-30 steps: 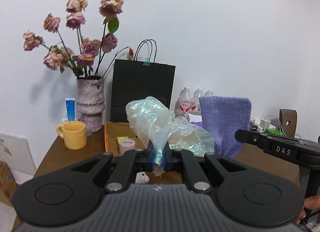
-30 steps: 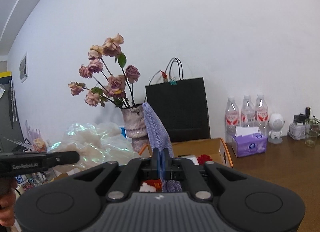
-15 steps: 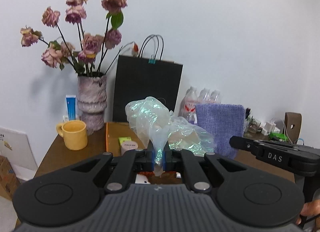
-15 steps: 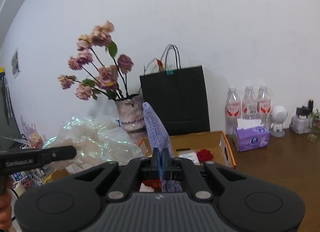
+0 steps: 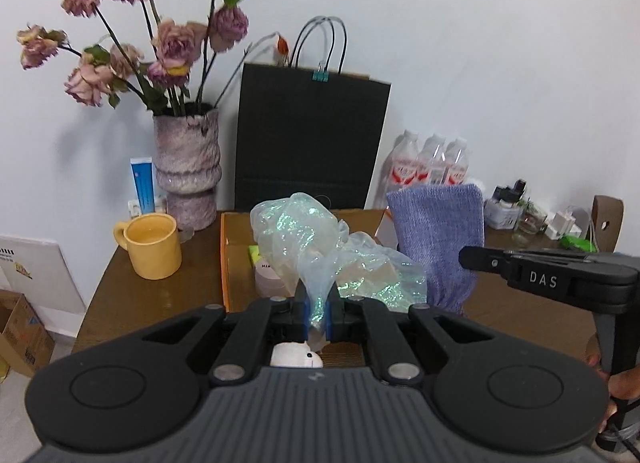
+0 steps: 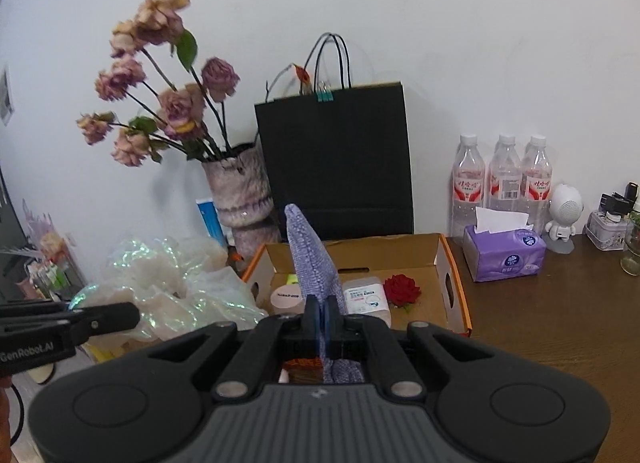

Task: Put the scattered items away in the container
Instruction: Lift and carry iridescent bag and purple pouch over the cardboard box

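Mid-carry: two scattered items lifted clear of the worktop [image 6: 560,327] and headed for the cardboard box [image 6: 450,283], which sits open toward the worktop's back edge, in front of the black paper bag [image 6: 334,159].

Left gripper [image 5: 317,313] clenched on a pinch of shimmering plastic wrap [image 5: 320,251], the crumpled bulk billowing up and forward of the pads, over the box's near-left part. Right gripper [image 6: 322,317] clamped on a purple knitted cloth [image 6: 310,259], a long fold standing up from the closed pads and a tail bunched below them. Both tilted moderately downward, side by side, each visible at the edge of the other's view; only a sliver of a hand seen behind each handle.

Already in the box: a round pink tin [image 6: 286,297], a white packet [image 6: 366,297], a red rose [image 6: 402,289], and something yellow-green at the back, too hidden to name.

Next, by judgement: bring both loads over the open box, lower until cloth and wrap sit inside the walls, then release. Likely trouble: springy wrap puffing back over the rim, and the cloth's tail catching on the orange front edge. Best to lower well inside before letting go, and to set the cloth down on top of the wrap to hold it.

Tissue pack [image 6: 504,253], water bottles [image 6: 504,179], yellow mug [image 5: 152,245] and flower vase [image 5: 188,171] stand outside the box; whether any counts as scattered cannot be told.
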